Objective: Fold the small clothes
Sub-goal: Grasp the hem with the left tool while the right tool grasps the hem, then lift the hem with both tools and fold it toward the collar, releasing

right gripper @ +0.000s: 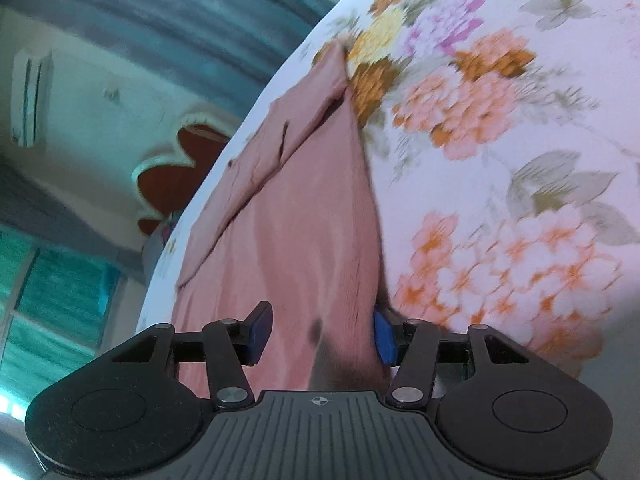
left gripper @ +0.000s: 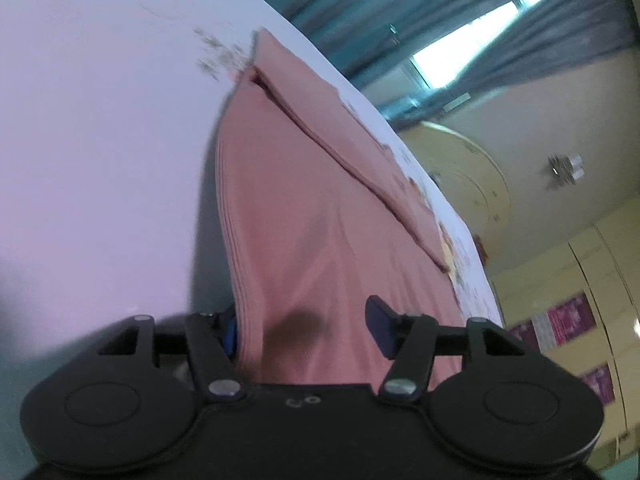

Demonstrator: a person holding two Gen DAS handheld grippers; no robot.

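Note:
A pink garment [left gripper: 300, 200] lies on the bed sheet [left gripper: 100, 140], one layer folded over along a diagonal crease. My left gripper [left gripper: 304, 332] is open around its near ribbed edge: the left pad is half hidden behind the raised hem, and the right pad stands apart over the cloth. In the right wrist view the same pink garment [right gripper: 304, 220] runs up between the fingers of my right gripper [right gripper: 320, 336]. This gripper is also open, its right pad beside the ribbed edge and its left pad clear of the fabric. The cloth bulges up near both grippers.
The sheet [right gripper: 500, 160] carries a large flower print on the right side. Beyond the bed's edge are blue-grey curtains [left gripper: 360, 12], a bright window [left gripper: 472, 40], cream cupboards [left gripper: 580, 280], a wall air conditioner [right gripper: 30, 96] and a red-and-cream shaped panel [right gripper: 176, 176].

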